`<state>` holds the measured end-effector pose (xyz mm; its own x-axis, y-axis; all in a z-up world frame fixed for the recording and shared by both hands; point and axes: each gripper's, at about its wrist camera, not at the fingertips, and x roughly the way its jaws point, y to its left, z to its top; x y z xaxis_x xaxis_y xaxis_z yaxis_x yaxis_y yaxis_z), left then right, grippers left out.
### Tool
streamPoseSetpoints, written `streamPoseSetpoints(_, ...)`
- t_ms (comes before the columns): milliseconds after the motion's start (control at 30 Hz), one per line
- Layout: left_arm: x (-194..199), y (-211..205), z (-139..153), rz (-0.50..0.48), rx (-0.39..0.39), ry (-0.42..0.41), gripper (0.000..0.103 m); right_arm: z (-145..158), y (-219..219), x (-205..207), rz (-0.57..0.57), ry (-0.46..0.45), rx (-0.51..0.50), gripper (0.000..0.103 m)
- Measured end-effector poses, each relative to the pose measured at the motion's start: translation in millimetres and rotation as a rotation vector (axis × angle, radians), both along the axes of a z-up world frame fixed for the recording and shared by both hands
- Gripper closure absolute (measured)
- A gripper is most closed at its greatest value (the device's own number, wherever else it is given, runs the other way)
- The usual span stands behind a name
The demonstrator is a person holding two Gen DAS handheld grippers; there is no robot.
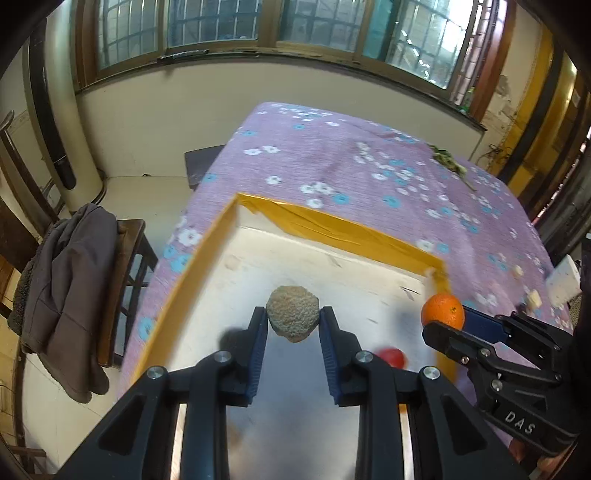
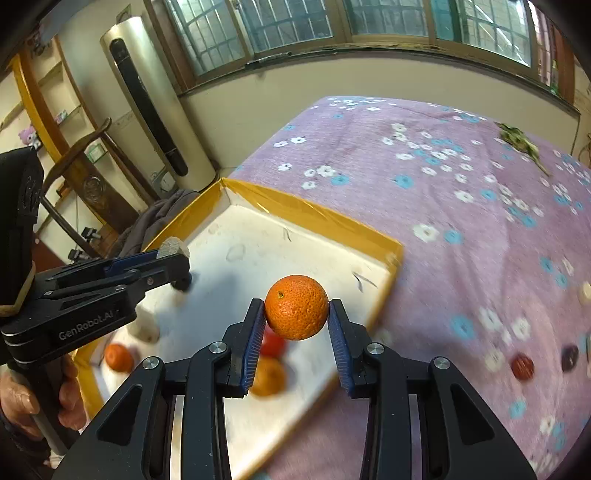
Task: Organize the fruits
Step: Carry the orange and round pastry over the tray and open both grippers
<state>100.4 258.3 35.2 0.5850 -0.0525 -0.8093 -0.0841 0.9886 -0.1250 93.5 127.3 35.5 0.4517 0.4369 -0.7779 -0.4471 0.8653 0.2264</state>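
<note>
Over the tray's [image 1: 369, 229] right edge, right gripper [image 2: 296, 325] clenched on a mandarin [image 2: 296, 307]; above the tray's middle, left gripper [image 1: 293, 325] clamping a rough tan fruit [image 1: 293, 313]. Best lowered onto bare floor before releasing, clear of neighbours. Only from the right wrist: another mandarin [image 2: 118, 357] near the tray's left edge, dark fruits [image 2: 522, 366] loose on the tablecloth [image 2: 461, 184].

Daylight enters through the barred, wood-framed windows [image 1: 258, 26] along the top of both views, brightest and washed out at the upper right of the left wrist view. The room is moderately bright, with soft shadows. The white floor of the yellow-rimmed shallow tray [image 1: 332, 269] carries a dull glare and blurred dark shadows. The purple flower-printed cloth on the surface [image 2: 461, 192] and the small fruits lying low in the tray are smeared by motion blur. Fisheye distortion bends the window frames and walls, and black vignetting darkens the corners.
</note>
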Motion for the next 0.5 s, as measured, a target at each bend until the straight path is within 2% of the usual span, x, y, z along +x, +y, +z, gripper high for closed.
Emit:
streamPoseSetpoints(200,24.3,16.3,-16.2,0.023,-0.011,0.045,0.072,-19.7,23.6,20.7,0.011,0.033,-0.046,0.069)
streamPoseSetpoints(500,42.5,15.2,-33.3,0.006,-0.007,0.084,0.072,-33.1,31.8,27.2,0.020,0.036,-0.096,0.069)
